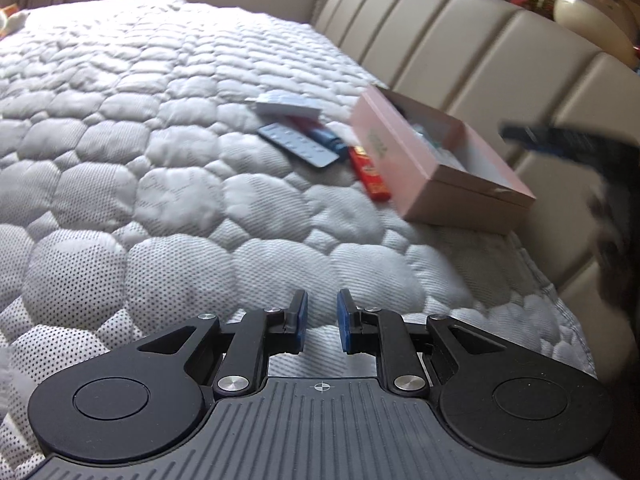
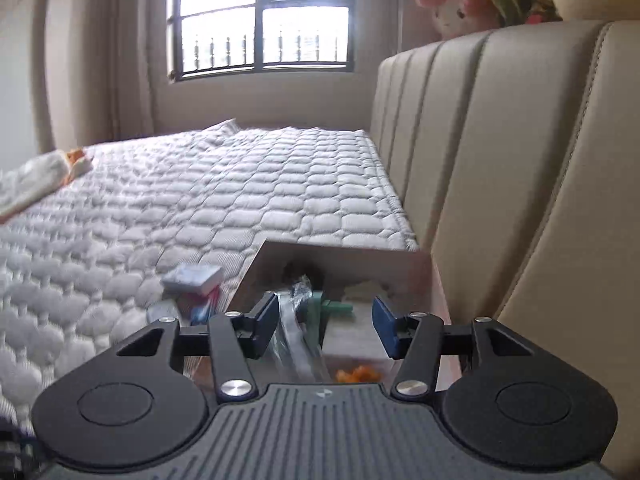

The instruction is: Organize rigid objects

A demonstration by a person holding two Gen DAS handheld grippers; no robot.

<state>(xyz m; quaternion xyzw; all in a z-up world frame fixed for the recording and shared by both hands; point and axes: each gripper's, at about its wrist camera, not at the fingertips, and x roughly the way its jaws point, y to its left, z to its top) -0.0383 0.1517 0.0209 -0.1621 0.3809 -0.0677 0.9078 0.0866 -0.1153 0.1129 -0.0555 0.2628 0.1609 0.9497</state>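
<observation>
- Quilted white mattress (image 1: 160, 160) fills the scene, with a beige padded headboard (image 1: 460, 40) along its side.
- Pink box (image 1: 436, 160) lies open beside the headboard; a blister pack (image 1: 298, 146), a red packet (image 1: 370, 174) and a small white carton (image 1: 286, 106) lie just beside it.
- Left gripper (image 1: 322, 322) hangs over bare mattress, jaws slightly apart, empty.
- Right gripper (image 2: 325, 326) is above the box, jaws parted; a clear wrapped item (image 2: 294, 336), perhaps plastic, lies between them untouched.

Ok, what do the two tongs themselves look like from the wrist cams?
Both look alike. The left tongs have black linkage arms with silver pivot screws, blue pads on the fingertips, two round black discs and a grey ribbed base with a small crosshair mark. The right tongs match, with darker blue pads. No cables or sleeves show.
</observation>
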